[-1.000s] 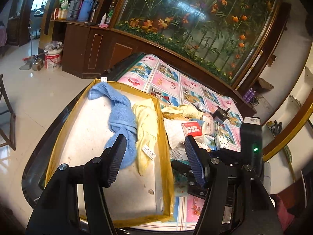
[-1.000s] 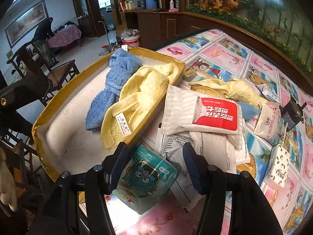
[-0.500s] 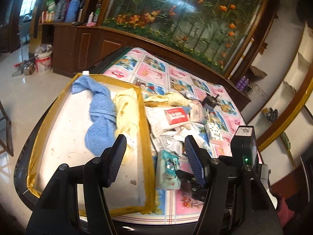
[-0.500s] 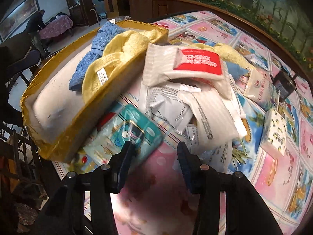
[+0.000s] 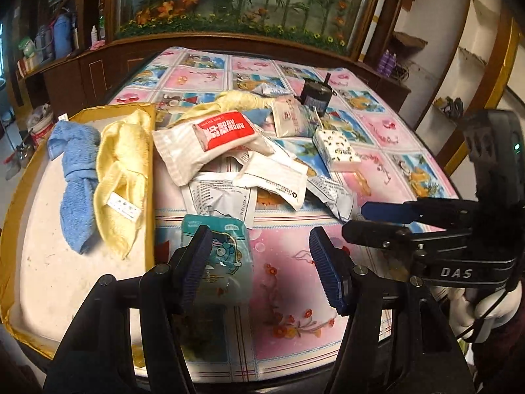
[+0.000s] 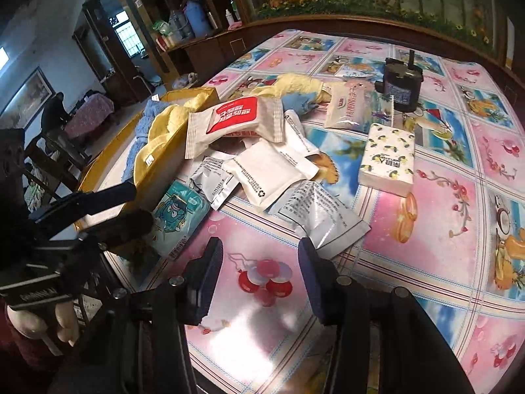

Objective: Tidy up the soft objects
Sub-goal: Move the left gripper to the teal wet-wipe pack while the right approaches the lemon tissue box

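A gold-rimmed tray (image 5: 149, 151) at the left holds a blue towel (image 5: 77, 177) and a yellow towel (image 5: 123, 170). A teal tissue pack (image 5: 223, 256) lies beside the tray, right behind my left gripper's left finger; it also shows in the right wrist view (image 6: 178, 215). A red-and-white pack (image 5: 223, 134), white pouches (image 5: 272, 177), a lemon-print tissue pack (image 6: 387, 161) and another yellow cloth (image 5: 239, 101) lie in a pile on the table. My left gripper (image 5: 259, 262) is open and empty. My right gripper (image 6: 259, 262) is open and empty above the pink tablecloth.
A black motor-like block (image 6: 402, 88) stands at the back of the table. The patterned tablecloth (image 5: 295, 295) reaches the near edge. Dark wood cabinets (image 5: 82, 75) and a flower mural stand behind. Chairs (image 6: 55, 151) stand at the left.
Both grippers have pulled back and swung right, away from the tray towards the pile of packs. The teal pack now lies at the left finger of my left gripper. Both stay open.
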`<state>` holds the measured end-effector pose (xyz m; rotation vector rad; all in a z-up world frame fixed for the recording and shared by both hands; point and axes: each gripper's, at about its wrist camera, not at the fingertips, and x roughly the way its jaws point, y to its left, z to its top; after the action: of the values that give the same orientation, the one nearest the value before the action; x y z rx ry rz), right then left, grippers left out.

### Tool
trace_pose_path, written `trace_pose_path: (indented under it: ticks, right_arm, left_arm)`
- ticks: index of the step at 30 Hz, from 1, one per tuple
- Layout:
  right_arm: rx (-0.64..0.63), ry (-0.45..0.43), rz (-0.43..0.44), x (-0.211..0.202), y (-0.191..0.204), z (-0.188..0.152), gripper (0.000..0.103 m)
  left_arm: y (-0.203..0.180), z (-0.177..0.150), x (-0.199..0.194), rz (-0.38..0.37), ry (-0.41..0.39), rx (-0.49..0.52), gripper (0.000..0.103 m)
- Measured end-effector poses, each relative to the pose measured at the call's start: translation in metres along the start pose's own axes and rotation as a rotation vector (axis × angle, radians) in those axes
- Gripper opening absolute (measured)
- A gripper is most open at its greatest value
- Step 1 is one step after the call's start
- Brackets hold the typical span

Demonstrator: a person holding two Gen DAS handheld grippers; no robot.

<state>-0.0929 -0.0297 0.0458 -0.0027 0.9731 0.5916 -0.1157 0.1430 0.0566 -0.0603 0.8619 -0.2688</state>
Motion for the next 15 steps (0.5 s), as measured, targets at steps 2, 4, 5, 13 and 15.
trace_pose_path:
  ticks: [2,4,5,13,15]
  right_arm:
    - [0.018,-0.005,0.008,-0.003,-0.005,-0.005,0.048]
    - [0.035,-0.007,0.021,-0.003,-0.009,-0.005,0.048]
    - [0.043,-0.009,0.027,-0.003,-0.011,-0.004,0.048]
    - [0.114,-0.037,0.06,-0.01,-0.034,-0.003,0.048]
    - [0.131,-0.039,0.065,-0.01,-0.039,-0.003,0.048]
  left_arm:
    - [-0.004,0.0,0.016,0.056,0.026,0.019,0.062]
    - [-0.001,0.0,0.032,0.116,0.064,0.006,0.062]
    - [0.002,0.0,0.038,0.142,0.079,-0.008,0.062]
    - [-0.024,-0.004,0.05,0.046,0.136,0.081,0.077]
    - [-0.031,-0.004,0.047,-0.083,0.149,0.068,0.077]
